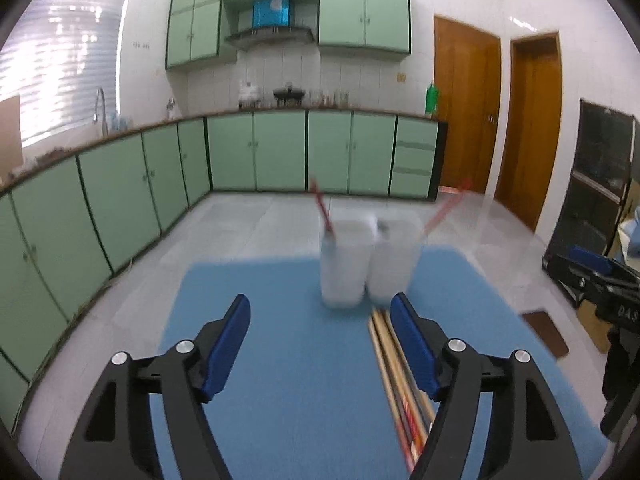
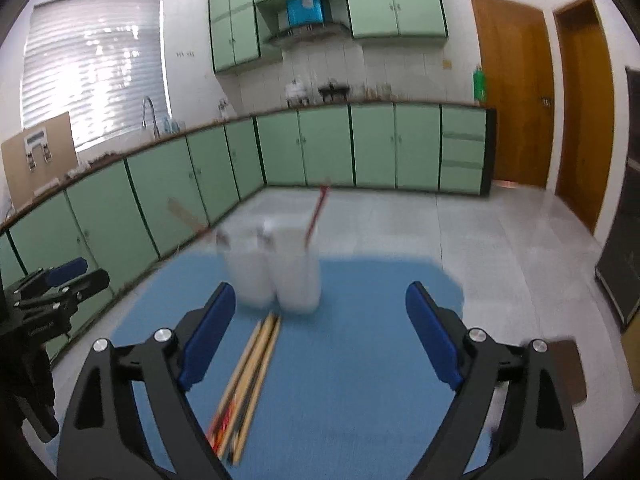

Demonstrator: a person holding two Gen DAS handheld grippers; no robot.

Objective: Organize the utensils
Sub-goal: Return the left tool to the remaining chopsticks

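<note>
- The jaws of the left gripper [image 1: 320, 312] stood spread with nothing between them; the right gripper [image 2: 320, 300] stood spread wider, also empty.
- The chopsticks [image 2: 250, 376] were long and thin, some pale wood, some dark with red and yellow ends, bundled side by side on the blue mat [image 2: 340, 360] covering the tabletop, just before the cups.
- Two white cups [image 1: 344, 264] stood touching; their count of chopsticks was blurred, roughly five lying.
- The left view showed a red stick [image 1: 322, 208] leaning in each cup.
- The right view showed a pale wooden stick [image 2: 186, 216] in the left cup instead.
</note>
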